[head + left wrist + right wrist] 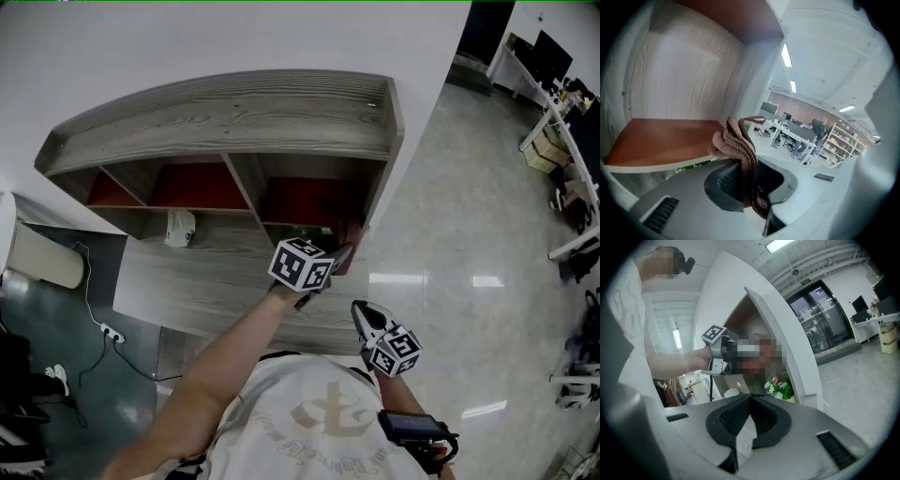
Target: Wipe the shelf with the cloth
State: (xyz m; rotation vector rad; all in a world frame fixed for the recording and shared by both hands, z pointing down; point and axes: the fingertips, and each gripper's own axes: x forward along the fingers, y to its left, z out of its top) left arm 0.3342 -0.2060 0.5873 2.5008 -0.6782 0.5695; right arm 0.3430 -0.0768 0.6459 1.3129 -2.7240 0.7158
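Note:
The grey wooden shelf unit (234, 117) has red back panels. My left gripper (336, 261) reaches into its right-hand compartment, shut on a brown knitted cloth (352, 239). In the left gripper view the cloth (736, 140) bunches between the jaws of the left gripper (746, 164), just at the front edge of a reddish-brown shelf board (661, 140). My right gripper (361, 311) hangs back near my body, below the shelf, jaws together with nothing in them. The right gripper view shows the right gripper (749, 398) pointing up at the left gripper's marker cube (715, 333).
A white object (180, 228) sits on the lower shelf to the left. Artificial flowers (778, 387) stand under the right compartment. A power strip (111, 333) and cable lie on the floor at left. Desks (562, 122) stand far right across a shiny floor.

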